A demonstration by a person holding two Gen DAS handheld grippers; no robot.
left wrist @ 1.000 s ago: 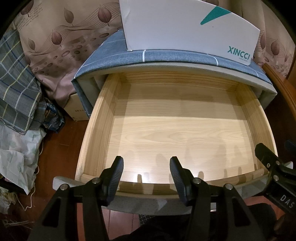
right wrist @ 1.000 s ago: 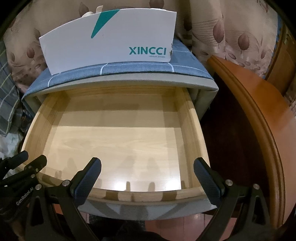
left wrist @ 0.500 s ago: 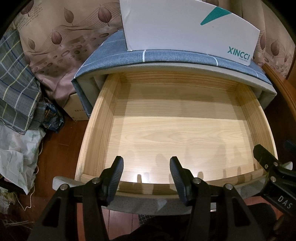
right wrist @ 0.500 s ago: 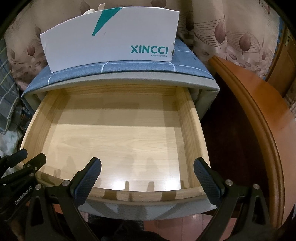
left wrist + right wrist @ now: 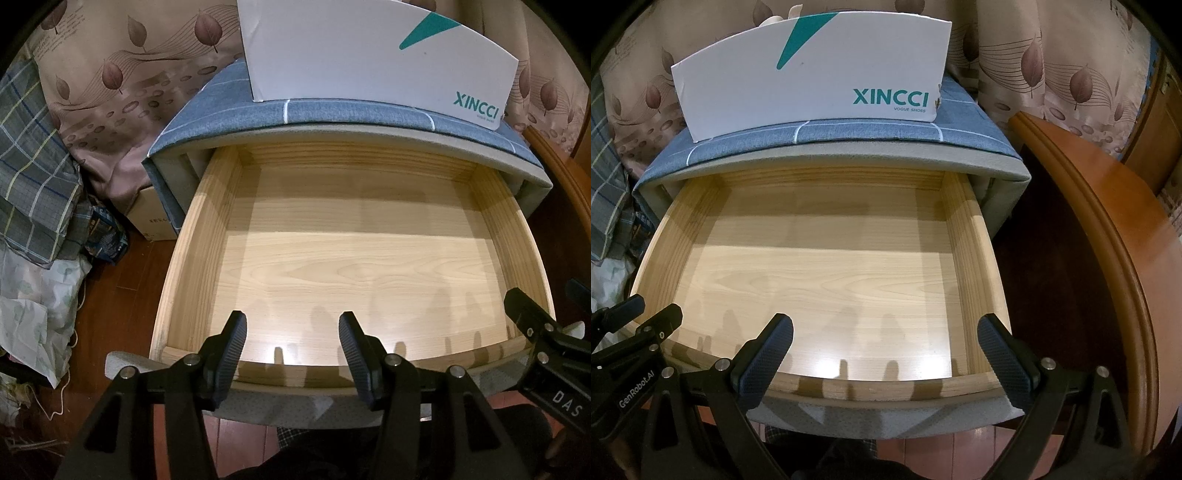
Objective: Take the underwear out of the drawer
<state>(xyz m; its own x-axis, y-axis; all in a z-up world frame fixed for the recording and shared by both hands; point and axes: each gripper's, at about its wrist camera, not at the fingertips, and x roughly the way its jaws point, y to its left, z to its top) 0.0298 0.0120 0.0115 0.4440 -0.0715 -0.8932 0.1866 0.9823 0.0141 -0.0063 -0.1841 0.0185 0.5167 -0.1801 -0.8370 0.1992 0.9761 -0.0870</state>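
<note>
Both claws, left (image 5: pixel 291 334) and right (image 5: pixel 884 338), hang spread apart over the pulled-out drawer (image 5: pixel 199 236), seemingly gripping nothing.

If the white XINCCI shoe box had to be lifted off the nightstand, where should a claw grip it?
Grip the shoe box by its top front edge, coming from above: it stands upright, open-topped, a thin wall facing the drawer.
</note>
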